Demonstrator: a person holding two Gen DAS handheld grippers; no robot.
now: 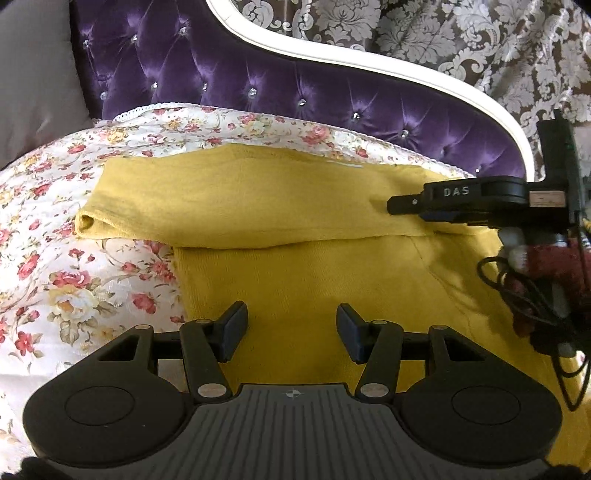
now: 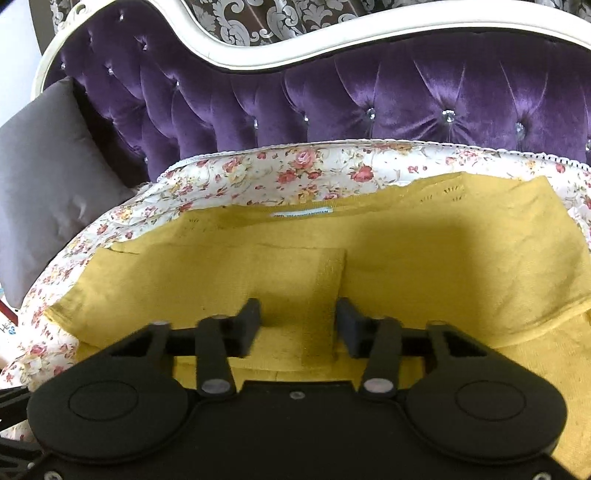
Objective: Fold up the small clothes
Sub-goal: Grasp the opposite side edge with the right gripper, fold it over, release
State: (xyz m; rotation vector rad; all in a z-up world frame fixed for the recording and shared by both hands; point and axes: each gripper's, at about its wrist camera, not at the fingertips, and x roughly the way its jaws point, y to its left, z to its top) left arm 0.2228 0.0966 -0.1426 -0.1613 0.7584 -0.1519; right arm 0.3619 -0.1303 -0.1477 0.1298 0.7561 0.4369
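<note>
A mustard-yellow knit garment (image 1: pixel 295 206) lies spread on a floral bedspread (image 1: pixel 55 258). Its left sleeve is folded across the body. In the right wrist view the garment (image 2: pixel 424 266) shows a white neck label (image 2: pixel 301 214) at its far edge and a sleeve cuff (image 2: pixel 325 295) lying between the fingers. My left gripper (image 1: pixel 291 328) is open and empty, just above the lower body of the garment. My right gripper (image 2: pixel 299 326) is open, hovering over the cuff; it also shows in the left wrist view (image 1: pixel 417 205), over the garment's right side.
A purple tufted headboard (image 1: pixel 258 85) with a white frame stands behind the bed. A grey pillow (image 2: pixel 48 177) leans at the left. Patterned damask wallpaper (image 1: pixel 443 33) is behind. A black cable (image 1: pixel 517 291) hangs by the right hand.
</note>
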